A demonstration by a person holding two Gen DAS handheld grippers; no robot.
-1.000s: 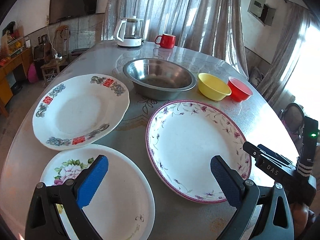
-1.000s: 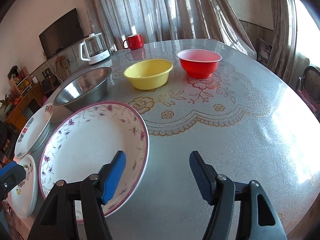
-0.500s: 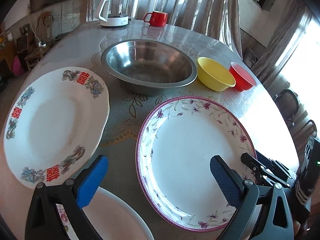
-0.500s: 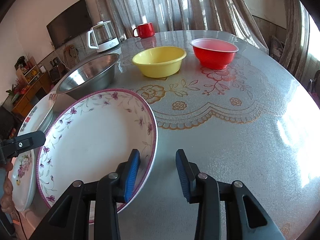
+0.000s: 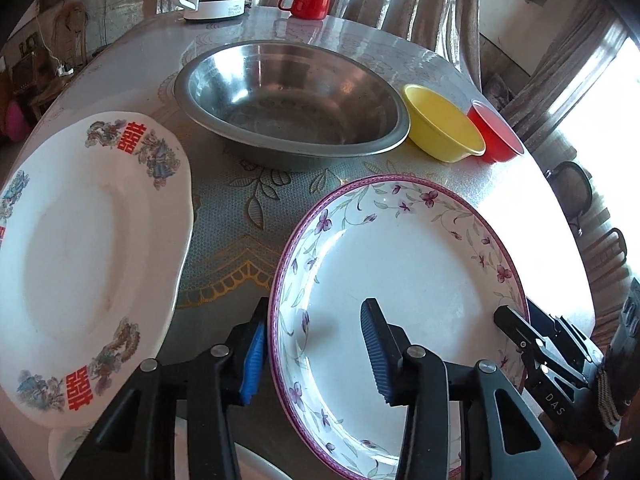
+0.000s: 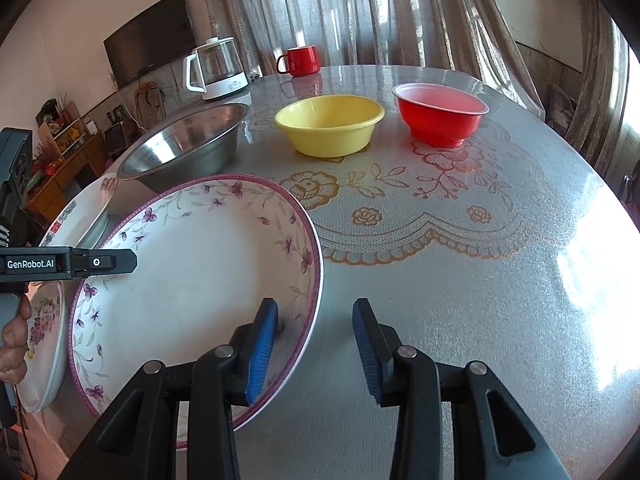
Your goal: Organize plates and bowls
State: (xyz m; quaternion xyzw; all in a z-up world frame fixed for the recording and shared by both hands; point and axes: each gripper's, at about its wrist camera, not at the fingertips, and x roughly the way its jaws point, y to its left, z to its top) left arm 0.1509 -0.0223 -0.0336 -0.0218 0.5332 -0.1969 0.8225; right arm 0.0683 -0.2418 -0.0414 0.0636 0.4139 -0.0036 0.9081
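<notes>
A large white plate with a purple floral rim (image 5: 400, 280) (image 6: 188, 280) lies on the table between both grippers. My left gripper (image 5: 314, 350) is open and straddles the plate's left rim, one finger outside and one over the plate. My right gripper (image 6: 314, 350) is open and straddles the plate's right rim. A white plate with red characters (image 5: 80, 248) lies to the left. A steel bowl (image 5: 292, 100) (image 6: 188, 148), a yellow bowl (image 5: 440, 128) (image 6: 330, 124) and a red bowl (image 5: 496, 136) (image 6: 440, 118) stand behind.
A third flowered plate (image 6: 44, 340) lies at the table's near left edge. A kettle (image 6: 216, 68) and a red mug (image 6: 300, 60) stand at the far side. The round table (image 6: 480, 260) has a patterned cover; curtains hang behind.
Both grippers moved in onto the purple-rimmed plate's opposite rims. The left gripper narrowed from wide open. The right gripper narrowed and now straddles the rim.
</notes>
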